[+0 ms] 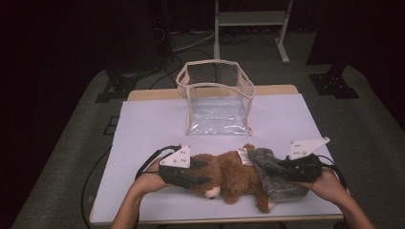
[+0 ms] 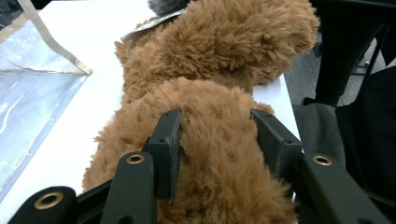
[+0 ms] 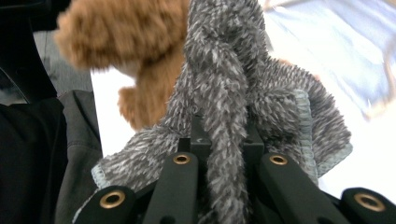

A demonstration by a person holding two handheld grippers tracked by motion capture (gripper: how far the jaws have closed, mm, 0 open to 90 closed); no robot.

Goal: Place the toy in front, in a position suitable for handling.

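1. Plainly, the brown plush toy [image 1: 229,179] lies on its side along the near edge of the counter [image 1: 143,129], which keeps it within reach of both hands.
2. The left gripper [image 1: 200,172] is clenched on one end of the toy; in the left gripper view its jaws stand on either side of a thick fold of brown fur and press into it, probably to pin the toy while the other hand works.
3. The right gripper [image 1: 274,168] is clenched tight on a bunched fold of the grey fuzzy cloth [image 1: 279,181], which drapes over the toy's other end and touches it. Such a narrow pinch suits pulling the cloth along or off.
4. Whether the cloth is being wrapped on or drawn away is hard to tell, since the right gripper view is blurred.
5. The clear open bag [image 1: 217,102] stands upright farther back, mid-counter, mouth up, apart from the toy, likely the place where things go.
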